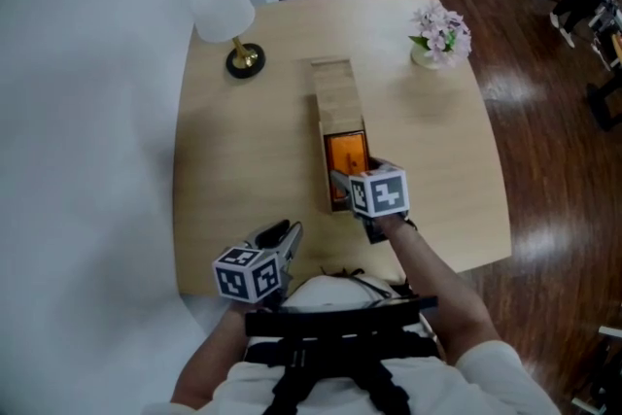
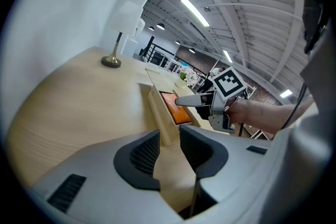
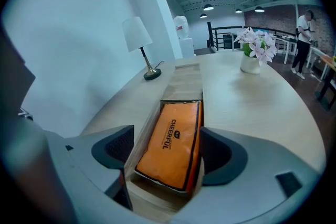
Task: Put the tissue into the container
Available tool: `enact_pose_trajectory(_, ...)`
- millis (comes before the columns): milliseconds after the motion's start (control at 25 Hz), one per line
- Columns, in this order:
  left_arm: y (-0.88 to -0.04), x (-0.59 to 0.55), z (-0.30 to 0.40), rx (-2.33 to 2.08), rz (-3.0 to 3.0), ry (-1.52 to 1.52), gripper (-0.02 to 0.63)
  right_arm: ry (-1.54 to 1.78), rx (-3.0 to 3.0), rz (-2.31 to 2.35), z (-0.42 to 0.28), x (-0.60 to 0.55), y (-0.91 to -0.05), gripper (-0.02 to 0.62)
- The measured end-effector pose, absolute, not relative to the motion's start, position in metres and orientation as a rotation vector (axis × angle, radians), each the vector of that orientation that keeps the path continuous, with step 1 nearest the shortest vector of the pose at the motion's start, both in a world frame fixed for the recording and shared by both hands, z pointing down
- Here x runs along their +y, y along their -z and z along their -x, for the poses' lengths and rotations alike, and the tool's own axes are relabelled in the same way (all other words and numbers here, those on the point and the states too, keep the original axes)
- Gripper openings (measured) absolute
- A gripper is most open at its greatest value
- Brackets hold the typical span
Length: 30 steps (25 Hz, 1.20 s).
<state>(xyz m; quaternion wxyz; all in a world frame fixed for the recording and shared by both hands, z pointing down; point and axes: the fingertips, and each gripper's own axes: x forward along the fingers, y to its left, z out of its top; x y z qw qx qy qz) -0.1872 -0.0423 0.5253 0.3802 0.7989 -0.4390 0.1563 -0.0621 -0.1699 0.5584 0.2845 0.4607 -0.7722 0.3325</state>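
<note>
The right hand-held gripper [image 3: 167,150] is angled down over the near end of a long wooden container [image 3: 184,84]. Its jaws are spread wide, one on each side of the box walls. They look clear of the wood, though I cannot tell for certain whether they touch it.

Directly between and below those jaws, in the uncovered near part of the container, lies the tissue pack [image 3: 170,134]. It is orange with a dark edge, and "CHEERFUL" runs lengthwise in dark capitals, with a small logo beside the word that is too small to read. Beyond the pack, the far stretch of the container is covered by its wooden lid.

The left hand-held gripper [image 2: 169,147] hangs back near the person's body, apart from the box and to the left of the right one. Its jaws stand a little apart with only bare bench [image 1: 243,160] between them.

Farther out from the right hand-held gripper, a white-shaded lamp [image 3: 137,34] stands off to its left and a small pot of pale flowers [image 3: 256,45] to its right. Each gripper carries a cube of black-and-white square markers.
</note>
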Motion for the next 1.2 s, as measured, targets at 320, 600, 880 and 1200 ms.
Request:
enact_pose_trajectory(320, -0.518, -0.046, 0.158, -1.115, -2.070, -0.386, 0.120, -0.895, -2.131, -1.187, 0.033, -0.151, -0.531, 0.388)
enact_pose_trajectory(600, -0.510, -0.046, 0.131, -1.107, -2.118, -0.373, 0.108, -0.870, -2.122, -1.217, -0.012, -0.137, -0.523, 0.358)
enact_pose_trajectory(880, -0.492, -0.040, 0.109, -1.089, -2.181, -0.323, 0.035, -0.867, -2.124, -1.241, -0.049, -0.123, -0.516, 0.219)
enact_pose_trajectory(1200, -0.481, -0.034, 0.087, -1.066, -2.222, -0.335, 0.009, -0.906, -2.138, -1.287, -0.086, -0.110, -0.510, 0.100)
